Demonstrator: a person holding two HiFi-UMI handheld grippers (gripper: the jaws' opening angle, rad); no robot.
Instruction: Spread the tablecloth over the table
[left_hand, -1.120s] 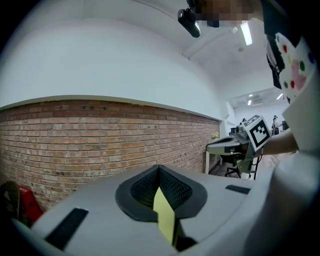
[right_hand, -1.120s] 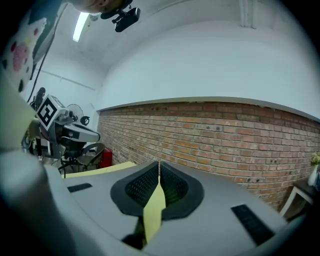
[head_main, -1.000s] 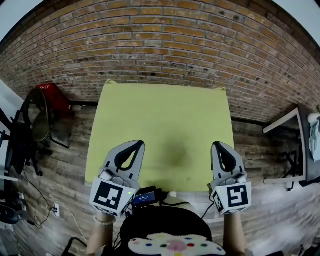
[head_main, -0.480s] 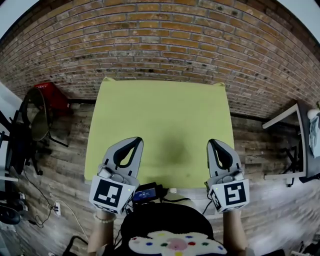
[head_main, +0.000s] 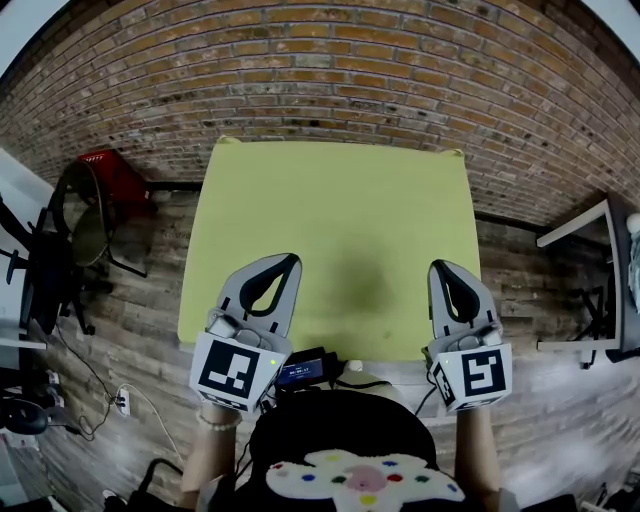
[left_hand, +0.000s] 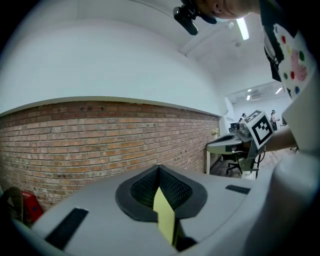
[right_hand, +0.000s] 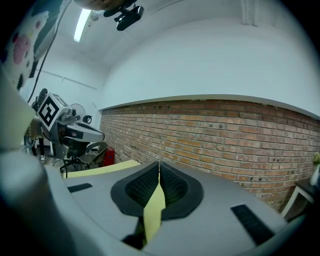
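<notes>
Left claw (head_main: 288, 260) and right claw (head_main: 441, 267) each pinch the thin yellow-green fabric tablecloth (head_main: 335, 220) near its nearest edge. The cloth lies flat ahead of them, over the counter (head_main: 388, 372).

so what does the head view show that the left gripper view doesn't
Only the head view: the whole tablecloth lying flat, the red crate and black chair beside it. Only the left gripper view: the left tool shut on the cloth's edge, and a ceiling light. Both: the brick wall and the right tool.
</notes>
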